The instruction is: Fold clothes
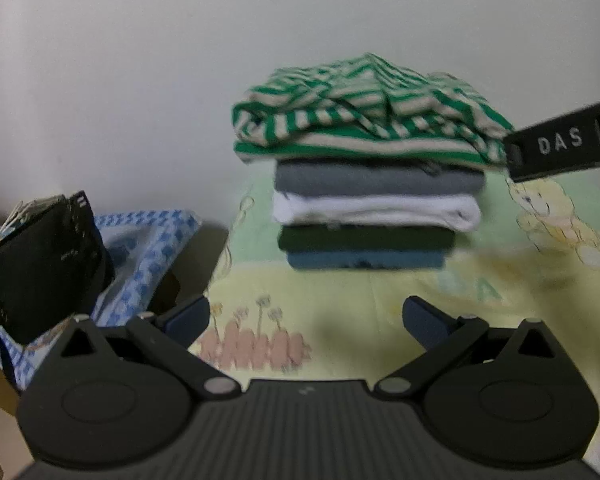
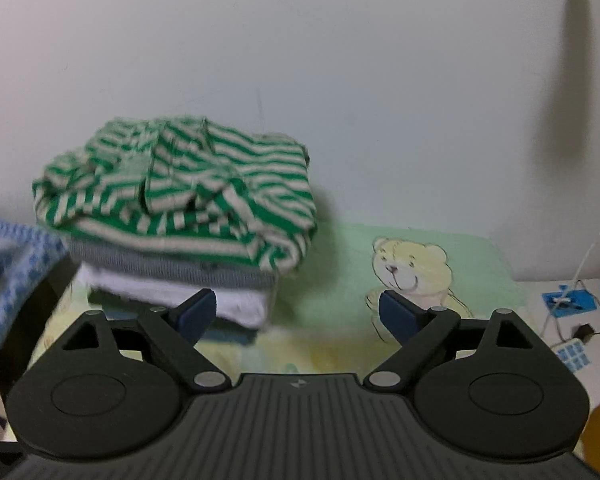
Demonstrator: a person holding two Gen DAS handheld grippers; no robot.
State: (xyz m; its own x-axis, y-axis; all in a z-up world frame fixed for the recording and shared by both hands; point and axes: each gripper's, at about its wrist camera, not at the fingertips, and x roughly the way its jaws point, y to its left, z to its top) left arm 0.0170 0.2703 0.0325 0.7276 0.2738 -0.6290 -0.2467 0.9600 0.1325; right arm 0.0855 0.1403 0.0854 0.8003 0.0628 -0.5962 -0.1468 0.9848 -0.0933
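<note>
Topping neat folded stack [image 1: 374,216]: rumpled green-striped garment [image 1: 364,116].

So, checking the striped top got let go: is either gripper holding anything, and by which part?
Nothing is held: left gripper and right gripper are both open and empty.

Both wrist views look forward and downward over their own jaws toward the wall. Both share the clothes stack [image 1: 372,168] [image 2: 180,216]; the left view faces it head-on, the right from its right.

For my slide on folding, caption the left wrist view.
Open left gripper faces a stack of folded clothes topped by a green striped garment.
</note>
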